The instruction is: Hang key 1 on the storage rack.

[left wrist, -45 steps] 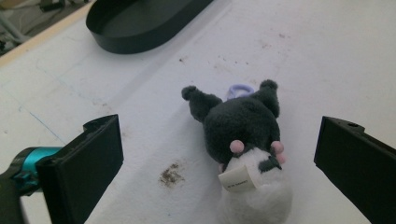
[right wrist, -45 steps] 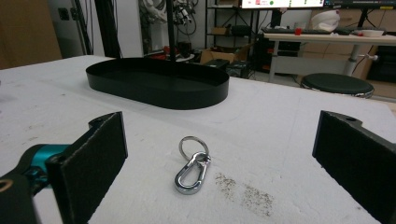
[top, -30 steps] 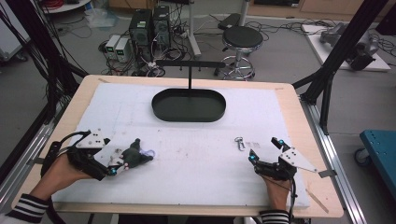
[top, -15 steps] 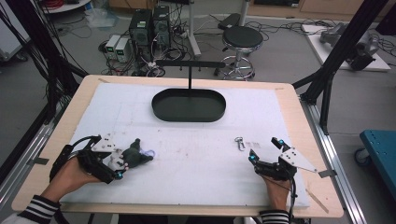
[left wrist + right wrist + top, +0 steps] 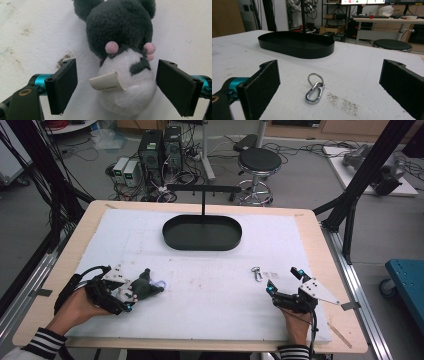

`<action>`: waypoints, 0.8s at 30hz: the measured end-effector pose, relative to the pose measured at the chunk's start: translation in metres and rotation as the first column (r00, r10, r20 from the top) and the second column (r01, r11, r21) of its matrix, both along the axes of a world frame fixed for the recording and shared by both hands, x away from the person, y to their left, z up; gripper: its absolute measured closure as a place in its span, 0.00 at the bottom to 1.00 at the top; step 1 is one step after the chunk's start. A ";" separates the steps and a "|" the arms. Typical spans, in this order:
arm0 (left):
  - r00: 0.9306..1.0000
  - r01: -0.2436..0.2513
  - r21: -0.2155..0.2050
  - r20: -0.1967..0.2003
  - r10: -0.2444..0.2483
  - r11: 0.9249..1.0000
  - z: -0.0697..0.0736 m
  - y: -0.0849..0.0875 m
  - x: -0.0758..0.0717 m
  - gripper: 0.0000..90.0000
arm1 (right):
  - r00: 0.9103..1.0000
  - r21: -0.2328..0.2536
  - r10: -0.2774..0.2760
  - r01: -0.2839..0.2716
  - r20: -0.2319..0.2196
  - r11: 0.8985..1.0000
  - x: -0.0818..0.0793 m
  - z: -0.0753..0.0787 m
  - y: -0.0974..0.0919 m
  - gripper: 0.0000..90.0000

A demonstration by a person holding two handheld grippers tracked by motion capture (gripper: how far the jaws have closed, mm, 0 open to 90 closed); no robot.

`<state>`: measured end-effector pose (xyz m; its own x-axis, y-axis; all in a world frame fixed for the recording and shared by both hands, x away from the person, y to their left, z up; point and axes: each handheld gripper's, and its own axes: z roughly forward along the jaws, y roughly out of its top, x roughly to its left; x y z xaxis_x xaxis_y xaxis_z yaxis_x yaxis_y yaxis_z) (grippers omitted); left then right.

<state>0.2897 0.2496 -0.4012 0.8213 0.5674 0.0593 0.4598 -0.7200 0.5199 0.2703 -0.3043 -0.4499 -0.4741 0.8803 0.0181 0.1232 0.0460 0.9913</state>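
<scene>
Left gripper (image 5: 152, 289) astride a plush toy (image 5: 122, 57) at the desk's (image 5: 210, 320) near left, jaws just closing but not yet touching it.

Plush toy lying flat on the white foam, long axis running along the left gripper's reach: white belly with its curled paper tag (image 5: 107, 81) nearest the jaws, dark grey head and ears pointing away, toward the desk's middle in the high view. Gaps plain on both sides between pads and plush in the left gripper view; from above, merely a dark lump with a pale tip. Right gripper (image 5: 283, 285) resting at the near right, jaws spread wide and holding nothing, aimed at a silver carabiner keyring (image 5: 314, 91) lying just ahead, ring end toward the black oval tray (image 5: 297, 50) beyond.
</scene>
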 end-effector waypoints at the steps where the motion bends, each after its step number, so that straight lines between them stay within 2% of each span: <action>1: 1.000 0.000 0.002 -0.003 0.000 1.000 0.000 0.000 0.000 0.21 | 1.000 0.000 -0.001 0.001 0.000 1.000 0.000 0.000 0.000 0.03; 6: 1.000 0.006 0.022 -0.018 -0.006 1.000 -0.001 -0.003 0.001 0.27 | 1.000 0.000 -0.001 0.001 0.000 1.000 0.000 0.000 0.000 0.03; 13: 0.999 0.016 0.020 -0.036 -0.016 1.000 -0.001 -0.004 0.001 0.48 | 1.000 -0.001 0.000 0.000 0.000 1.000 0.000 0.000 0.000 0.03; 19: 1.000 0.010 0.027 -0.022 -0.010 1.000 0.000 -0.006 -0.001 0.55 | 1.000 -0.001 0.000 0.000 0.001 1.000 0.000 0.000 0.000 0.03; 21: 1.000 0.007 0.022 -0.021 -0.006 1.000 0.000 -0.006 -0.001 0.57 | 1.000 -0.002 -0.001 0.001 0.001 1.000 0.000 0.000 0.000 0.03; 24: 1.000 -0.010 0.002 0.002 0.010 1.000 0.002 -0.004 -0.001 0.58 | 1.000 -0.003 0.001 -0.001 0.001 1.000 0.000 0.000 0.000 0.03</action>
<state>0.2888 0.2458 -0.3992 0.8152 0.5758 0.0623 0.4661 -0.7162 0.5194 0.2702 -0.3041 -0.4499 -0.4747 0.8800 0.0150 0.1224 0.0492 0.9913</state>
